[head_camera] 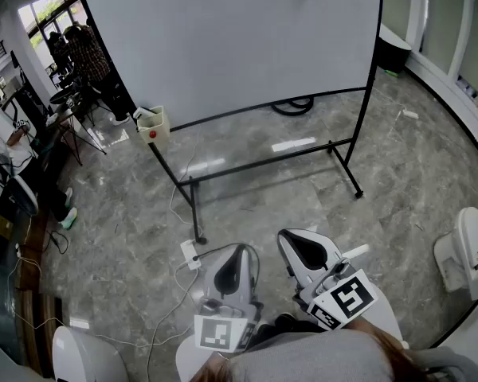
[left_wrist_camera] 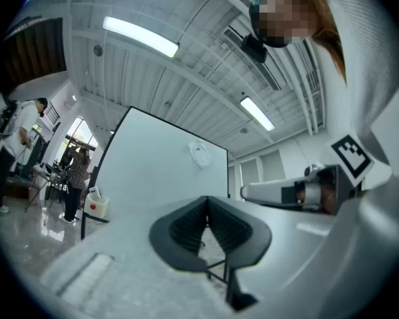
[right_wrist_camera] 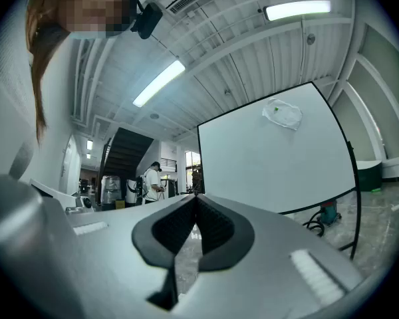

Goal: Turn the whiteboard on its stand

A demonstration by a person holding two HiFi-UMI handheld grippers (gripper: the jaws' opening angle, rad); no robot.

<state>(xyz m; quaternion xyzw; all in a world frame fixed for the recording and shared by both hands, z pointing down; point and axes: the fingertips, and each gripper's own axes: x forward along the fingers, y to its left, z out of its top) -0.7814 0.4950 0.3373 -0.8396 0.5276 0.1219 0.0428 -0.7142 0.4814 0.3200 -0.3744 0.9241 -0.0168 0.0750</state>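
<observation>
The large whiteboard point(head_camera: 239, 38) stands on a black tubular stand point(head_camera: 263, 161) a few steps ahead of me, and its face shows in the left gripper view point(left_wrist_camera: 159, 165) and the right gripper view point(right_wrist_camera: 272, 158). A crumpled white thing point(right_wrist_camera: 282, 113) clings near its top edge. Low in the head view, my left gripper point(head_camera: 239, 249) and right gripper point(head_camera: 285, 235) point toward the stand's near leg, well short of the board. Both are shut with nothing between the jaws, tips meeting in the left gripper view point(left_wrist_camera: 208, 199) and in the right gripper view point(right_wrist_camera: 196, 197).
A beige box with a red button point(head_camera: 153, 124) hangs at the stand's left end. A white power strip point(head_camera: 190, 253) and its cable lie by the near foot. People point(head_camera: 84, 54) stand among equipment at the left. A dark bin point(head_camera: 392, 50) and white seats point(head_camera: 470, 249) sit at the right.
</observation>
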